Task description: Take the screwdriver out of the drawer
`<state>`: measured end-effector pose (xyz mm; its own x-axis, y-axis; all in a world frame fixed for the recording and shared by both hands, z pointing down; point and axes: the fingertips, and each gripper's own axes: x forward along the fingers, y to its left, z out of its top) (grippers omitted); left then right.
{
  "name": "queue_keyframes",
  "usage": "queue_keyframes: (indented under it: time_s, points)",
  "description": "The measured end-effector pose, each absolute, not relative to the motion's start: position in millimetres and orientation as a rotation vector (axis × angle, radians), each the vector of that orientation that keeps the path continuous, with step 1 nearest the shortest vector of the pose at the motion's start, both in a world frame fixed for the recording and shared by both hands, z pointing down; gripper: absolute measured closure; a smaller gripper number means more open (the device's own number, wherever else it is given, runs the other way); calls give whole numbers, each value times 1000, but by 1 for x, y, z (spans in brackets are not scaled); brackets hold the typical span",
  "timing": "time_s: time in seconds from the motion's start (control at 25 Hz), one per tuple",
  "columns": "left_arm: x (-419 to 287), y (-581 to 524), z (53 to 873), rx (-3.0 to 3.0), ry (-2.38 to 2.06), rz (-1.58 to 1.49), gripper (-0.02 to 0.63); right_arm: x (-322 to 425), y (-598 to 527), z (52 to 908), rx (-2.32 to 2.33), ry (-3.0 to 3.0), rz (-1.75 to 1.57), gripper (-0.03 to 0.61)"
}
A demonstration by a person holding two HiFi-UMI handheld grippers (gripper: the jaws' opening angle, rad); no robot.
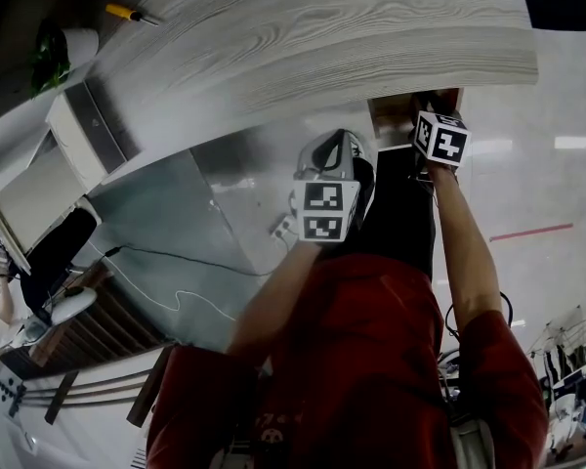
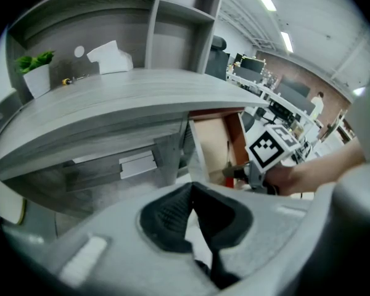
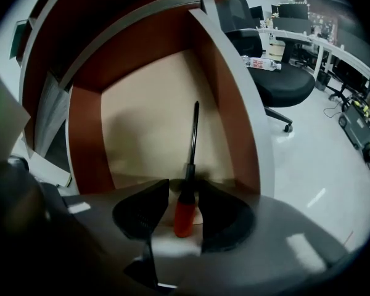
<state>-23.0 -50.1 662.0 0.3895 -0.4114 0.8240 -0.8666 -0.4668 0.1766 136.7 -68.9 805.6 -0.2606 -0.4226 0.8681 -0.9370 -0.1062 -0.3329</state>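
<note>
A: Right gripper (image 3: 184, 191) state?

B: Jaws wide apart, pressing nothing. The red handle of the screwdriver (image 3: 189, 168) sits between them, with the pads clear on both sides. The tool lies flat on the floor of the open drawer (image 3: 142, 122), tip pointing to the back.

A: Left gripper (image 2: 191, 189)?

B: Closed, tips together, nothing in it. It hangs in front of the desk (image 2: 111, 103), beside the drawer, not involved.

A: Risks?

B: The handle is round and looks smooth. If the pads close off-centre, or only on its near end, it'll likely roll or squirt out. At this steep angle the jaw tips could also jam on the drawer floor before they close. Then the lift: the shaft is long and the desk top overhangs the drawer. A straight-up pull may knock the tip on the underside or the side wall and twist the tool loose.
</note>
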Motion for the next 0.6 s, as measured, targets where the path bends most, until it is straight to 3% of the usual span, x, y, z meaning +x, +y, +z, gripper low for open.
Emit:
queue_keyframes:
  time_s: [0.24,0.4,0.6]
  points:
    - [-24,-49,666,2036,-1089,975,615,137,-69,808,1494,-1668,1321,445]
    - [-23,-50,665,2035,-1090,974,615,138,-69,808,1468,-1672,1277,497]
    - [-26,-50,664,2032,-1087,973,615,132,-69,804,1434,-1671,1263,503]
